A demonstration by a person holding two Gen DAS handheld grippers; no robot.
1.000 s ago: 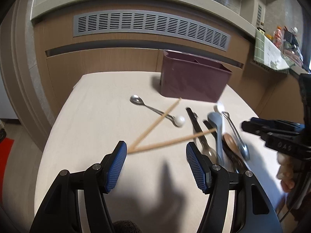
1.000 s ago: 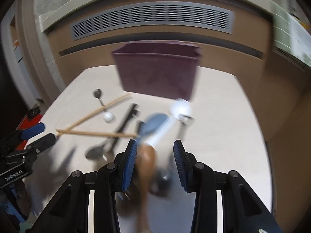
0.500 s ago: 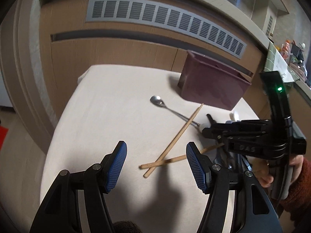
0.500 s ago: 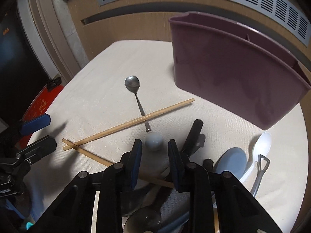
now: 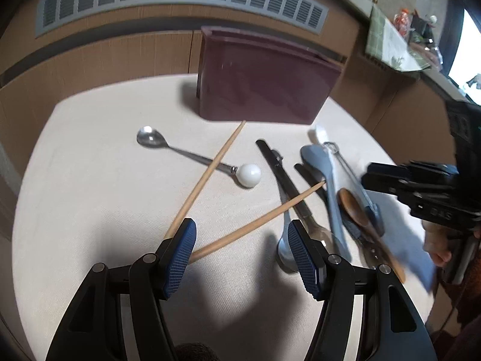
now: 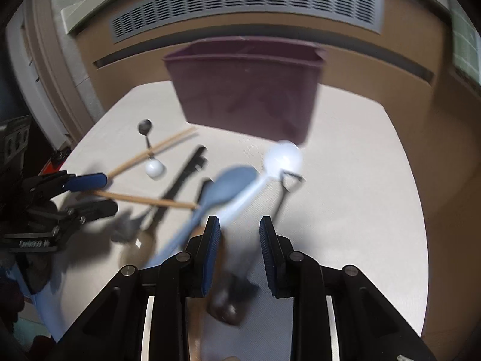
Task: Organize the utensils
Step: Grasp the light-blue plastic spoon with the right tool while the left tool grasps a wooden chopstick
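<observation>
The left claw (image 5: pixel 240 252) stands wide and holds nothing, low over the near edge of the pale surface (image 5: pixel 90 198); the blunt ends of two wooden chopsticks (image 5: pixel 207 171) lie at its fingers, one running up to the left finger, the other passing between the fingers at a slant, its tip resting across the pile to the right; the first chopstick lies across the shaft of a metal spoon with a white ball end (image 5: pixel 195 158). The right claw (image 6: pixel 239 251) is open at a narrower gap and empty, hovering over the pile: a blue spatula (image 6: pixel 225 189), a white plastic spoon (image 6: pixel 281 159), a brown wooden spoon (image 5: pixel 356 207), black-handled pieces and a steel spoon; blur hides which one it is lined up on. The maroon utensil holder (image 5: pixel 261 90) stands upright at the far side of the surface, well apart from both claws; nothing shows above its rim.

By my judgement the chopsticks are light, stiff and round, so they may roll or pivot in a pinch near one end; a hold near the middle, across both at once where they converge, would be steadier; the steel spoons lie flat and slick, best taken at the handle; the plastic spoon is light and easily flicked aside.
</observation>
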